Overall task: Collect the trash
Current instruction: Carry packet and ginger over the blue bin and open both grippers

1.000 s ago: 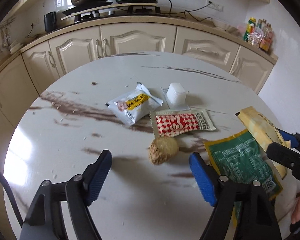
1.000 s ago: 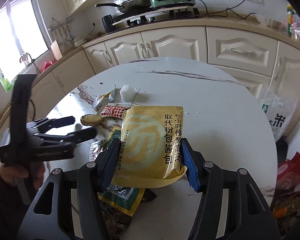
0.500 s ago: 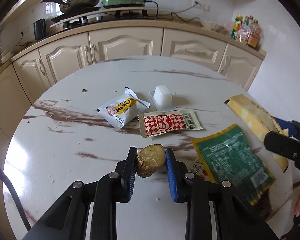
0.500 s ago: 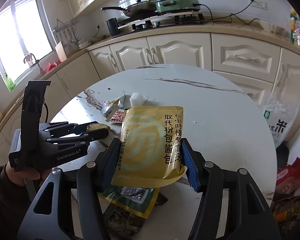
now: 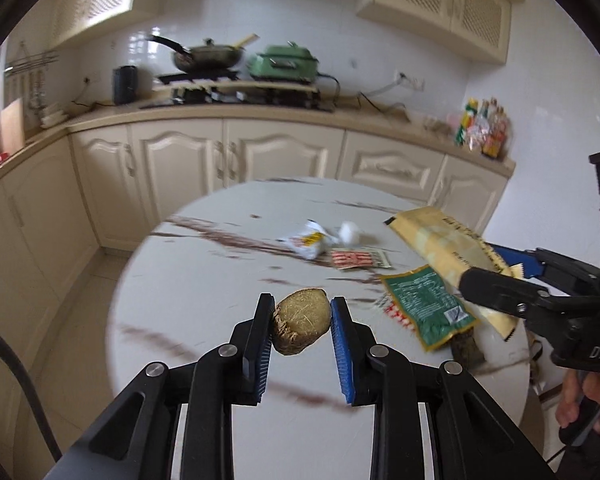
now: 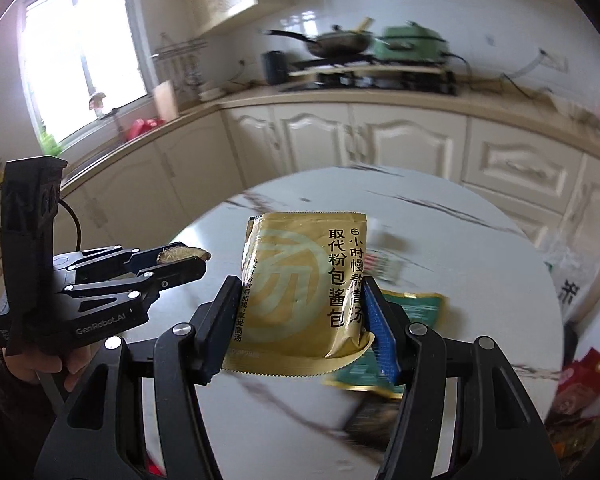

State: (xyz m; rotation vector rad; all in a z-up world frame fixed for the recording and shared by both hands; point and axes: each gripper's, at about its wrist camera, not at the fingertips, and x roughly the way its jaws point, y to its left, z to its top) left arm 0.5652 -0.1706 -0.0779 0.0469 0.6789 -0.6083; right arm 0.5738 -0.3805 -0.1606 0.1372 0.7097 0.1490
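Note:
My left gripper (image 5: pixel 301 314) is shut on a brown fibrous lump (image 5: pixel 300 326), held up above the round white marble table (image 5: pixel 188 304). My right gripper (image 6: pixel 300 300) is shut on a gold sauce packet (image 6: pixel 300 280) with black Chinese print, also lifted off the table. In the left wrist view that gold sauce packet (image 5: pixel 440 244) and the right gripper (image 5: pixel 500 276) show at the right. In the right wrist view the left gripper (image 6: pixel 198 260) shows at the left with the brown lump (image 6: pixel 180 255) between its jaws. A green packet (image 5: pixel 424 304) lies on the table.
A white and yellow wrapper (image 5: pixel 308 242), a small white cup (image 5: pixel 350 232) and a red-checked packet (image 5: pixel 358 260) lie at mid table. Cream cabinets (image 5: pixel 280 156) with a stove, pan (image 5: pixel 208 56) and green cooker stand behind. Bags (image 6: pixel 580 376) lie on the floor at the right.
My left gripper closed on the brown lump and lifted it off the table. Both grippers rose and drew back from the table; the gold packet stayed gripped.

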